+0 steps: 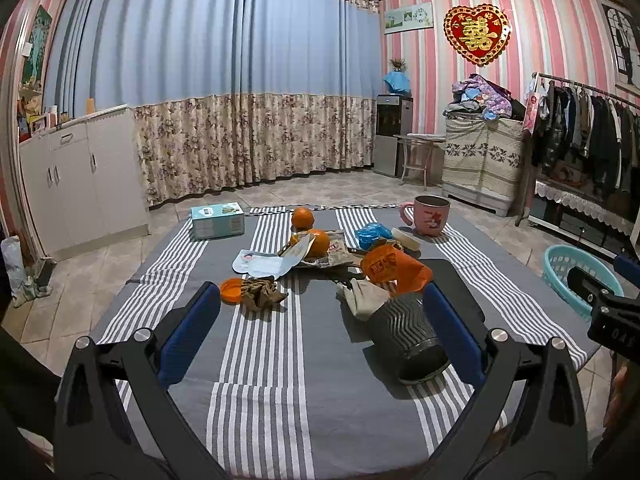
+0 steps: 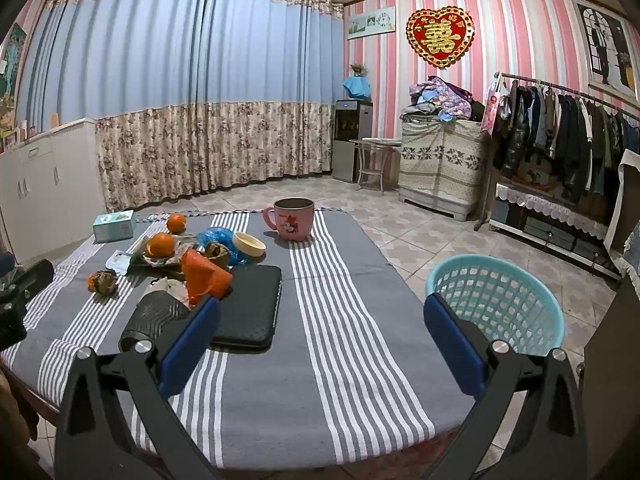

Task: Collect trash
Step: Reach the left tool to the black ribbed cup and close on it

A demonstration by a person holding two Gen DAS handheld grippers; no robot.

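The task looks not started: the turquoise basket beside the table seems empty, as far as its inside shows. The crumpled brown paper, orange wrapper and blue bag lie on the cloth. The left gripper and right gripper both have jaws apart, holding nothing

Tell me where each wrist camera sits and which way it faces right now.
Left wrist: above the table's near edge, facing the curtains across the striped tablecloth; the open left gripper frames the crumpled brown paper.
Right wrist: further right, same heading; the open right gripper spans bare cloth, turquoise plastic basket beside the table.
Shared: pink mug, ribbed dark cylinder, oranges; each view shows the other gripper at its edge.
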